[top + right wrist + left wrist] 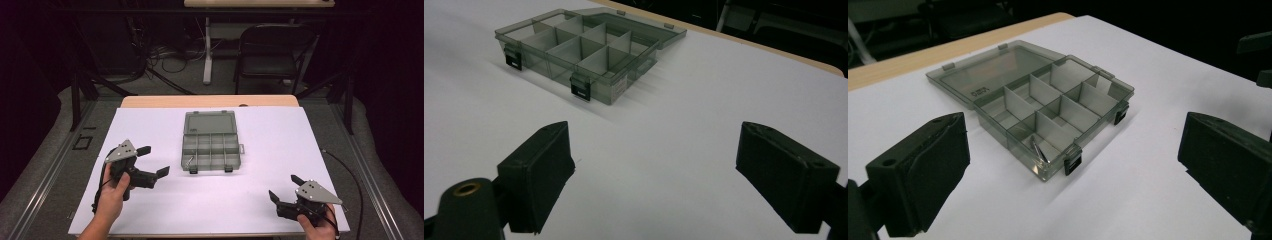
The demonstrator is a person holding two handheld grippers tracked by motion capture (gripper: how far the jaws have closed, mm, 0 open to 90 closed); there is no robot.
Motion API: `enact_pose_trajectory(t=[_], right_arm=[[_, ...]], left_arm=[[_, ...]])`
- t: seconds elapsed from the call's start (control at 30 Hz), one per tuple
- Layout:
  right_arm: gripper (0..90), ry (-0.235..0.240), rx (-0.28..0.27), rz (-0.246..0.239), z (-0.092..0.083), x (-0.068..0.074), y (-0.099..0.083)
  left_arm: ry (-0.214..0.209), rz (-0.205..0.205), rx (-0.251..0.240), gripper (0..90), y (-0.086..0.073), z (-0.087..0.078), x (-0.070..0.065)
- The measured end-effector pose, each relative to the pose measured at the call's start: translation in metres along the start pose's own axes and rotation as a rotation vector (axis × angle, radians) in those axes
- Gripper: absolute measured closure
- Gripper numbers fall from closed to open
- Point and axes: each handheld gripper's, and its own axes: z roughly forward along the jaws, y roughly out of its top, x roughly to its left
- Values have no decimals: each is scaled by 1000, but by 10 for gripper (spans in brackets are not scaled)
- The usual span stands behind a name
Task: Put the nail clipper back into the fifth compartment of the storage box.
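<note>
A clear grey compartment box (210, 146) lies open on the white table top (265, 150), its lid (209, 123) flat on the far side. A small metal piece (1039, 150) rests in the front-left compartment, seen too in the high view (189, 161). My left gripper (153, 161) is held open to the left of the box, nothing between its jaws; its view looks at the box (1048, 112) from the front left. My right gripper (285, 187) is open near the front right edge, well apart from the box (579, 50).
A black folding chair (274, 52) and a table leg (207, 50) stand beyond the far edge. A wooden strip (210, 101) runs along the table's back. Cables (345, 170) trail at the right. Bare white surface lies between the grippers.
</note>
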Motion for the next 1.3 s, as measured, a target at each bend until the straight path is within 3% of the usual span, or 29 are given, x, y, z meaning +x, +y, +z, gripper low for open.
enact_pose_trajectory(t=[0.4,0.8,1.3], right_arm=[[142,5,-26,-10,-2,1,0],[142,4,-11,-2,-1,0,-4],[142,4,-24,-9,0,-3,-7]], left_arm=[[36,-13,-71,4,-31,-27,-3],[66,-44,-84,4,-54,-33,8],[94,-93,-80,4,-68,-32,22]])
